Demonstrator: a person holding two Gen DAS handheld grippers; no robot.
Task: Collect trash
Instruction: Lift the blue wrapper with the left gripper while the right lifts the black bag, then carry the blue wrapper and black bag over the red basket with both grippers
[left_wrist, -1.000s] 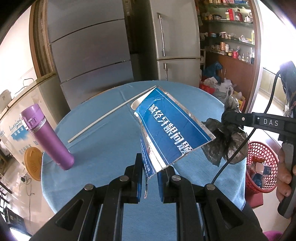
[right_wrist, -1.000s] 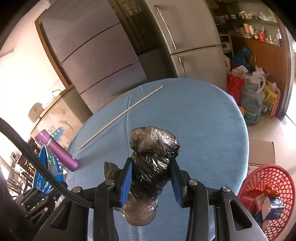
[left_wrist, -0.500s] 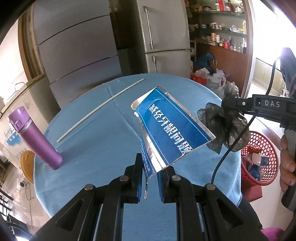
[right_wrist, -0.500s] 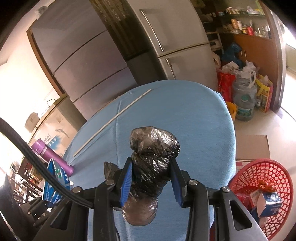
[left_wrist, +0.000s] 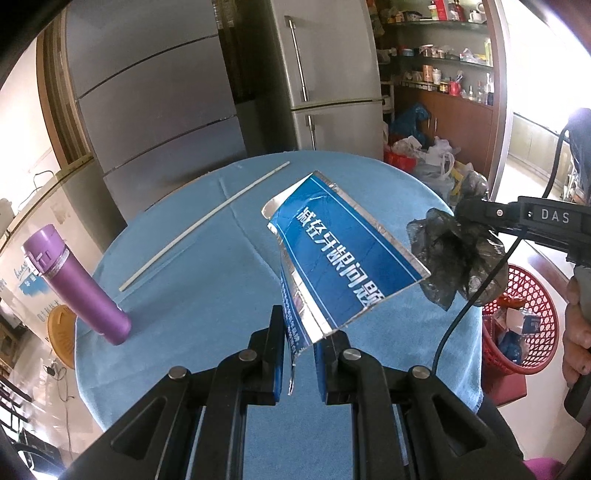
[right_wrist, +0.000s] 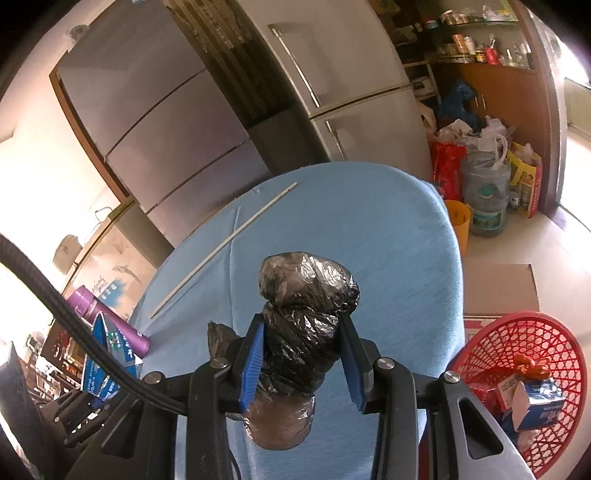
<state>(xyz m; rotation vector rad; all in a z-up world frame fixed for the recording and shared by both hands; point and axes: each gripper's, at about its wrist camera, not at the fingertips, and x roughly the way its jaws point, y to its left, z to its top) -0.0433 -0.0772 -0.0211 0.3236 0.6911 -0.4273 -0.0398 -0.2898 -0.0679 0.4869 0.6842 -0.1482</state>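
Note:
My left gripper is shut on a flattened blue and silver carton with white lettering, held above the blue table. My right gripper is shut on a crumpled black plastic bag, also above the table near its right edge. The bag and right gripper show at the right of the left wrist view. The carton shows at lower left of the right wrist view. A red basket with trash stands on the floor to the right; it also shows in the left wrist view.
A purple bottle stands on the table's left side. A long white stick lies across the far part. Grey fridges stand behind. Bags and a water jug crowd the floor at the right.
Both grippers have shifted with their loads toward the table's right edge and the red basket. The grips have not changed.

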